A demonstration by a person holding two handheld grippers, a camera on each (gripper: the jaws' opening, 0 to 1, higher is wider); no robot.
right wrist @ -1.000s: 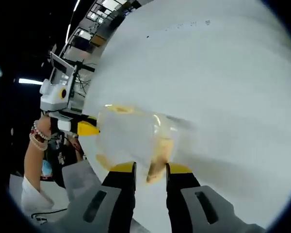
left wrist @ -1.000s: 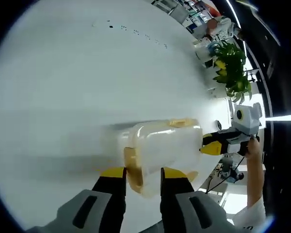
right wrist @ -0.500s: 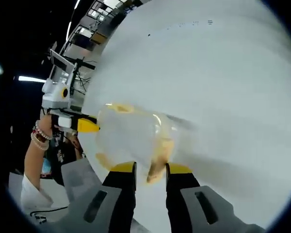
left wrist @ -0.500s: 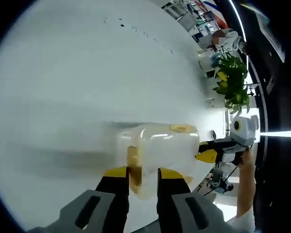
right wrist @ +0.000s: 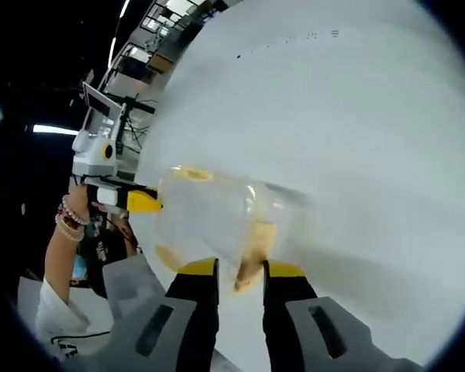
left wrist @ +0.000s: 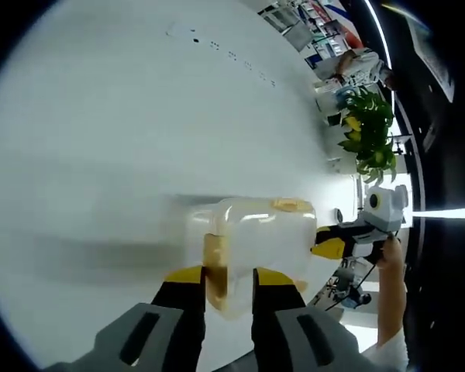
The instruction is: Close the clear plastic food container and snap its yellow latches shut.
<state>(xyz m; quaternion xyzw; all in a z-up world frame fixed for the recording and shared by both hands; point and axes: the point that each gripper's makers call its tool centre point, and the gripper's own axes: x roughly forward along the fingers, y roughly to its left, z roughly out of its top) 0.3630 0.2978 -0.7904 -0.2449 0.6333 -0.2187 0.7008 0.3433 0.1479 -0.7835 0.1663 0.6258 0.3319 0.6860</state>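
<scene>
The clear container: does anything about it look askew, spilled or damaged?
Nothing stands out. The container sits flat on the white table, lid on, no spill or crack visible. The left gripper and right gripper each straddle a yellow latch at opposite ends.

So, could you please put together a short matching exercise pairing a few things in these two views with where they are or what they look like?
Things:
1. clear plastic food container
2. yellow latch
3. leafy green potted plant
4. white table

Descriptions:
A. stands past the table's far edge in the left gripper view
B. lies on the table between the two claws
C. sits between the left claw's yellow-tipped jaws
D. broad, pale surface with small dark specks near its far edge

Pairs: 1-B, 2-C, 3-A, 4-D
</scene>
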